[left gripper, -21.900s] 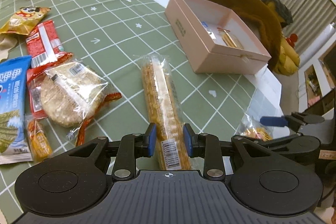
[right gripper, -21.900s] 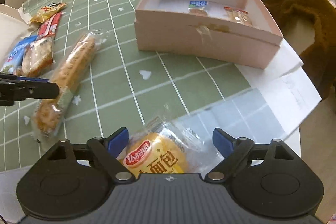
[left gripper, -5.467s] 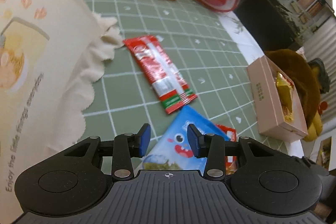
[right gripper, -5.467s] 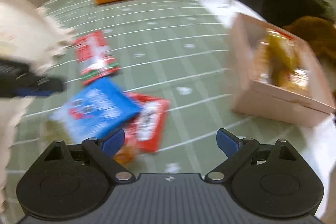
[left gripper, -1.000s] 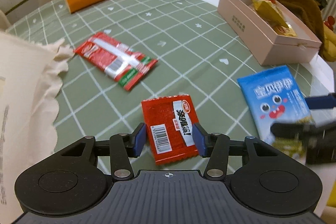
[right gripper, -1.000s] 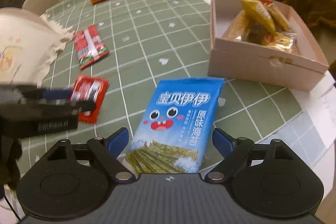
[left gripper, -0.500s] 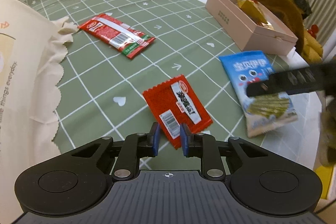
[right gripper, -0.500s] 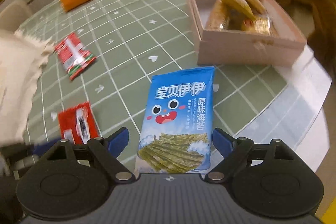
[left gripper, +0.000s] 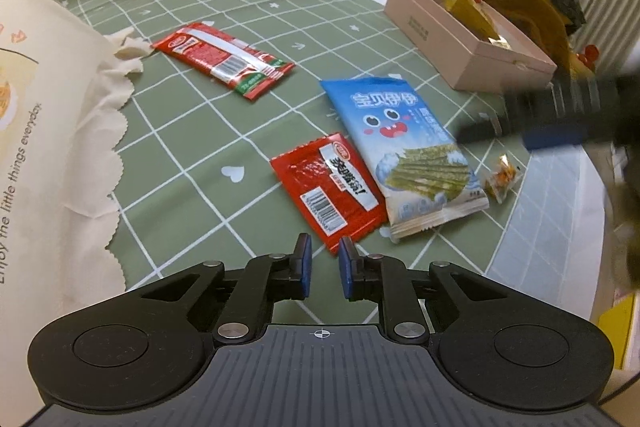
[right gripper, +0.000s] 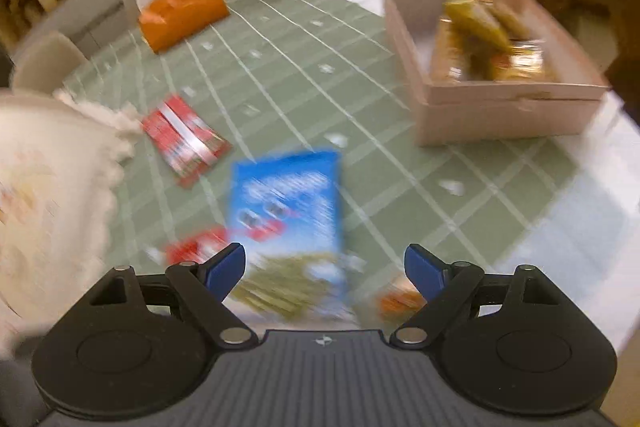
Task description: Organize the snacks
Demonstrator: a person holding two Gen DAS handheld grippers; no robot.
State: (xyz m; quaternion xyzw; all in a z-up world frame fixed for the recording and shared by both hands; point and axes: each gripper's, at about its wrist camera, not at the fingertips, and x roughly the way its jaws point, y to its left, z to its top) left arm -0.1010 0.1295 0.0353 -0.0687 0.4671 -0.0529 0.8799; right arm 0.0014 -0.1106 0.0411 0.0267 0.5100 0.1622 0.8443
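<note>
Blue seaweed snack packet [left gripper: 404,147] on the green checked worktop [left gripper: 192,147], not yet boxed.
The right tongs [right gripper: 325,269] are spread wide over its near end; the left tongs [left gripper: 323,261] are nearly closed and empty just before the small red foil sachet [left gripper: 330,189]. A pickup is judged to be in hand: the blue packet must be pinched, then carried to the pink cardboard box [right gripper: 500,115].

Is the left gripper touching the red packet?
Cannot tell. In the left wrist view the left gripper has nearly closed jaws right at the red packet corner, but neither contact nor a gap shows plainly.
</note>
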